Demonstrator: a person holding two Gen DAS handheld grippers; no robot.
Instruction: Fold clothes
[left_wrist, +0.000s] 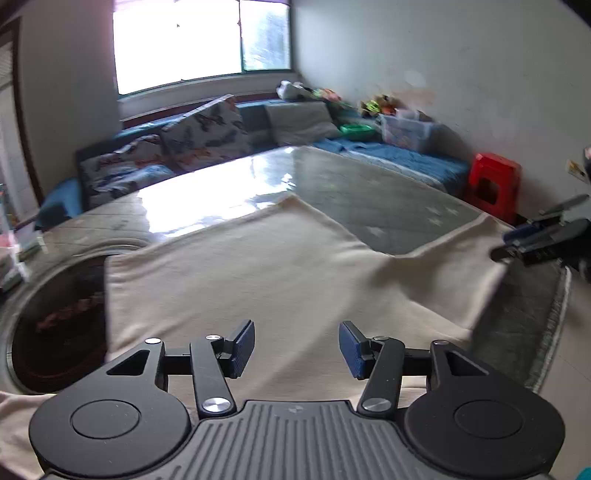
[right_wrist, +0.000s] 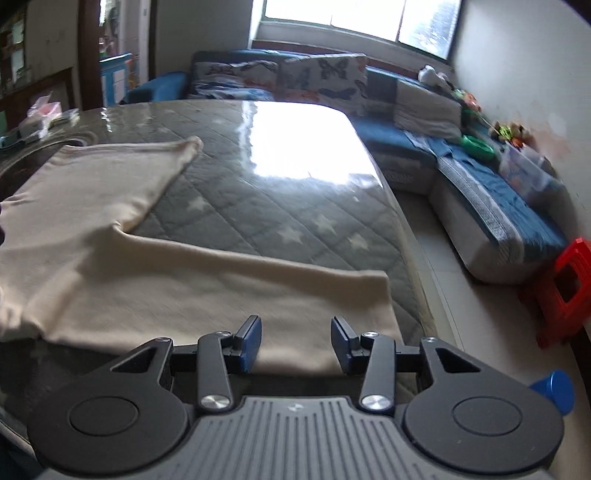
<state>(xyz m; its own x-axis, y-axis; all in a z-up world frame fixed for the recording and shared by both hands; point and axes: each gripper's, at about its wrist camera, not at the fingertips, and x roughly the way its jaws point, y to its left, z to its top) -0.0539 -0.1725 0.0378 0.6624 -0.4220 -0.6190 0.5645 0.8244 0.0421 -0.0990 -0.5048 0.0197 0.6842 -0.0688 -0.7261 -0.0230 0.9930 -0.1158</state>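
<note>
A cream garment (left_wrist: 258, 266) lies spread flat on a table under a grey quilted star cover (left_wrist: 369, 199). It looks like trousers, with two legs reaching away from me. My left gripper (left_wrist: 297, 349) is open and empty just above the near edge of the cloth. In the right wrist view the same garment (right_wrist: 184, 280) fills the lower left. My right gripper (right_wrist: 295, 343) is open and empty above the near right corner of the cloth. The right gripper also shows at the right edge of the left wrist view (left_wrist: 543, 236), beside the right leg's end.
A round dark inset (left_wrist: 55, 325) sits in the table at the left. A blue sofa (left_wrist: 388, 155) with cushions and a clear box runs along the far wall. A red plastic stool (right_wrist: 565, 291) stands on the floor at the right. Boxes lie on the table's far left (right_wrist: 40, 118).
</note>
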